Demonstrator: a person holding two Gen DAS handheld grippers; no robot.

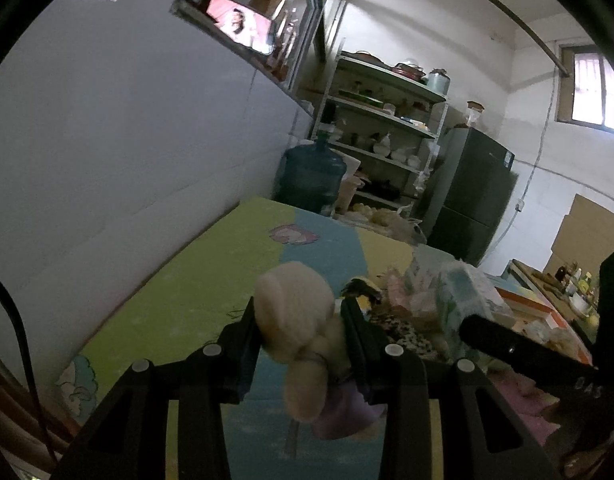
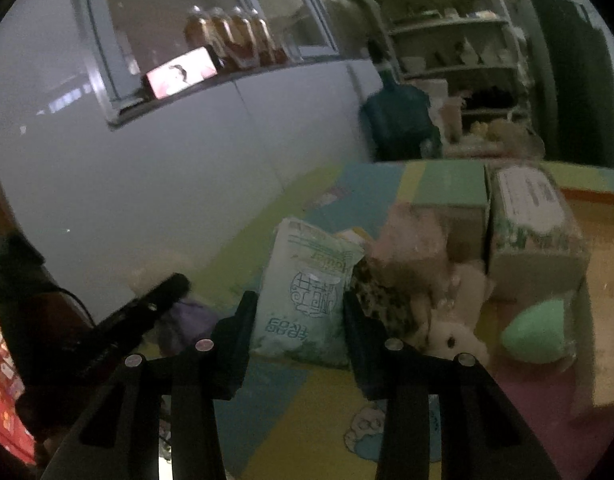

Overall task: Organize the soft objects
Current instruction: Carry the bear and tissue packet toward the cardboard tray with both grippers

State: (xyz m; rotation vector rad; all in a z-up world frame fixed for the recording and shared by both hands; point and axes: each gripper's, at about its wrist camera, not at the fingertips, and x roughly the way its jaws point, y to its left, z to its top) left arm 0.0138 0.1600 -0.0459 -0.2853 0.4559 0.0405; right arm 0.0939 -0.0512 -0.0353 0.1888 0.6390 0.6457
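Observation:
My left gripper (image 1: 301, 320) is shut on a cream plush toy (image 1: 295, 320) with a lilac lower part, held above the colourful play mat (image 1: 179, 304). My right gripper (image 2: 301, 316) has its fingers on either side of a pale blue tissue pack (image 2: 307, 296) that stands on the mat (image 2: 315, 408); whether the jaws press it is unclear. Right of the pack lie a leopard-print cloth (image 2: 383, 300), a pink soft item (image 2: 415, 236), a white plush animal (image 2: 459, 332) and a green egg-shaped sponge (image 2: 535, 332). The left gripper's body shows dark at the left of the right wrist view (image 2: 139, 316).
A cardboard box (image 2: 535, 236) and a green box (image 2: 447, 192) stand behind the pile. A white wall (image 1: 107, 160) borders the mat on the left. A blue water jug (image 1: 311, 176), metal shelves (image 1: 387, 128) and a dark fridge (image 1: 471, 192) stand beyond the far edge.

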